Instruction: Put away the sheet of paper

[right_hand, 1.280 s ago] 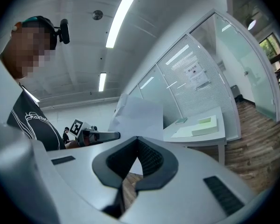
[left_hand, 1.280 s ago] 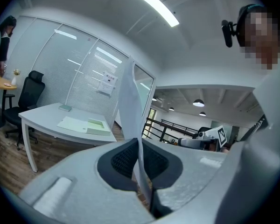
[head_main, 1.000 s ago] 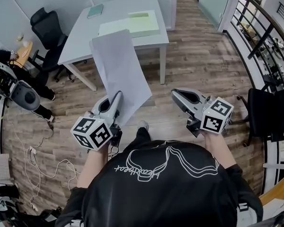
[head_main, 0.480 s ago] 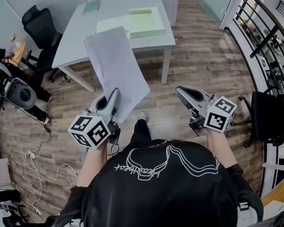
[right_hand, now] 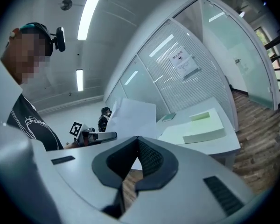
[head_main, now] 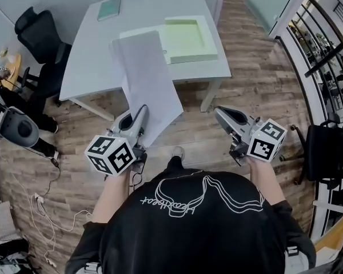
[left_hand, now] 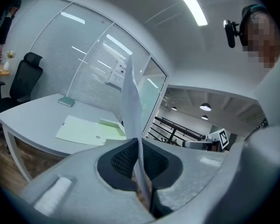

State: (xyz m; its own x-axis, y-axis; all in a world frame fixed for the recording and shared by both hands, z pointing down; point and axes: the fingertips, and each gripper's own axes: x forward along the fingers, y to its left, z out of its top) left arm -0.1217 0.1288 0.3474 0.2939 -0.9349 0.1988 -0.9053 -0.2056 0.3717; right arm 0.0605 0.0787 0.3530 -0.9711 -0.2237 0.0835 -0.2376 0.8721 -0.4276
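Observation:
A white sheet of paper [head_main: 146, 84] stands upright in front of me, pinched at its lower edge by my left gripper [head_main: 141, 115]. In the left gripper view the sheet [left_hand: 130, 97] rises edge-on from between the shut pads of that gripper [left_hand: 137, 143]. My right gripper [head_main: 219, 112] hovers to the right at the same height, shut with nothing in it; its own view shows the pads [right_hand: 149, 158] meeting at the tip. From that view the sheet [right_hand: 130, 117] and the left gripper [right_hand: 101, 136] appear at the left. Both grippers hang above the wooden floor, short of the table.
A grey table [head_main: 91, 50] stands ahead, carrying a pale green folder [head_main: 190, 37] lying open and a teal notebook [head_main: 109, 8]. A black office chair [head_main: 39, 36] stands left of the table. Railings [head_main: 326, 56] and another chair [head_main: 331, 153] are at the right; cables [head_main: 40, 193] trail at lower left.
The table has come closer and now sits more squarely ahead. Both grippers keep their pose, with the sheet still held in the left one.

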